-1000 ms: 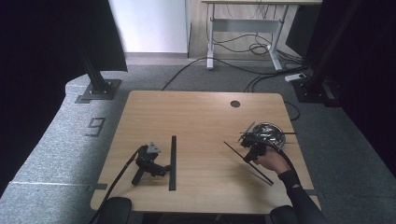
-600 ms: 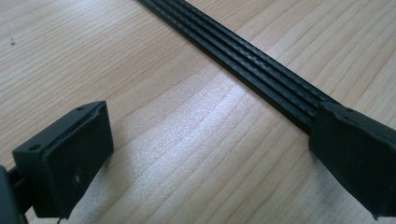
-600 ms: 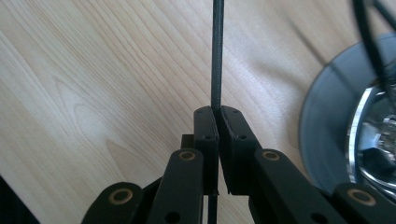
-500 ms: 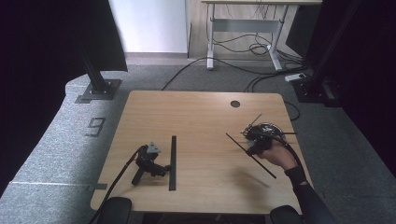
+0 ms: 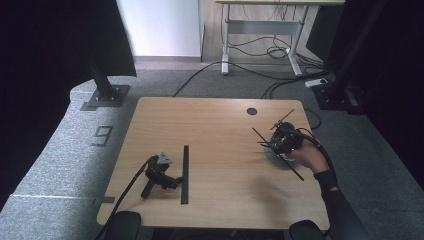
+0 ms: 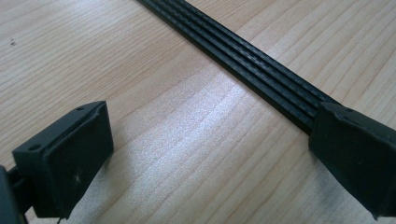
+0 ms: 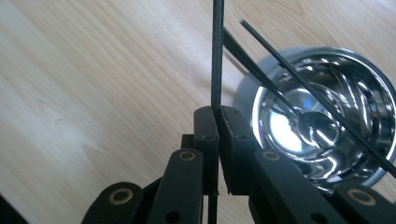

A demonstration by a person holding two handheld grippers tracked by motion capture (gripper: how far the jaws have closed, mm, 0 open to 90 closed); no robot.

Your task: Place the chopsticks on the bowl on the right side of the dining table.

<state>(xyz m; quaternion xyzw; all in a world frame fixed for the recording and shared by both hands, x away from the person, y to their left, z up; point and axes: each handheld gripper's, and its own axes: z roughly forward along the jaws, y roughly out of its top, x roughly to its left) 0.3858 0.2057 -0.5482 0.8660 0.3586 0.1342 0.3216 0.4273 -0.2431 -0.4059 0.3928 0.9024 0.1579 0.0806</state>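
In the right gripper view, my right gripper is shut on a thin black strip seen edge-on. A person's hand holds this gripper above the table's right side, and the strip slants from far left to near right. A shiny metal bowl lies just beside and below the jaws, with two more thin black strips across it. My left gripper lies unheld on the table, open, and a flat ribbed black strip runs past its right jaw.
The wooden table has a round cable hole at the far right. The flat black strip lies lengthwise beside the left gripper, whose cable trails off the near edge. The bowl sits under the right hand.
The right gripper has risen and moved away from the near edge with the thin strip in it, and the bowl now shows beneath. The left gripper has not moved.
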